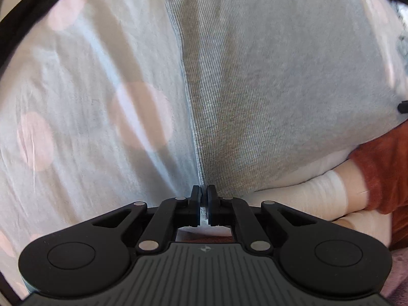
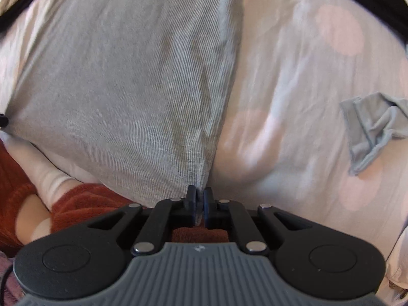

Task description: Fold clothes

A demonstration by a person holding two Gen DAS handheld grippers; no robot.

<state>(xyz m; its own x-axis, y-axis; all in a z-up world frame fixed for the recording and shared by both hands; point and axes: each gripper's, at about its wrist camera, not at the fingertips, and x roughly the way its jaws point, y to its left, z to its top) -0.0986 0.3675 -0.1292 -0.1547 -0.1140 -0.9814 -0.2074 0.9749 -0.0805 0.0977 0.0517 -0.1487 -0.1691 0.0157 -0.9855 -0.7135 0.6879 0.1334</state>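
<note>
A grey ribbed garment (image 1: 267, 89) lies stretched over a pale bedsheet with pink dots (image 1: 76, 102). My left gripper (image 1: 204, 195) is shut on the garment's near left corner, along its left edge. The same garment fills the left of the right wrist view (image 2: 127, 89). My right gripper (image 2: 200, 196) is shut on its near right corner. The cloth hangs taut between the two grippers and the far end rests on the sheet.
The person's rust-red sleeve (image 1: 382, 168) and bandaged wrist (image 1: 318, 191) show at the right of the left view, and the sleeve shows again at the lower left of the right view (image 2: 84, 201). A small crumpled grey cloth (image 2: 374, 130) lies on the dotted sheet (image 2: 306, 102) to the right.
</note>
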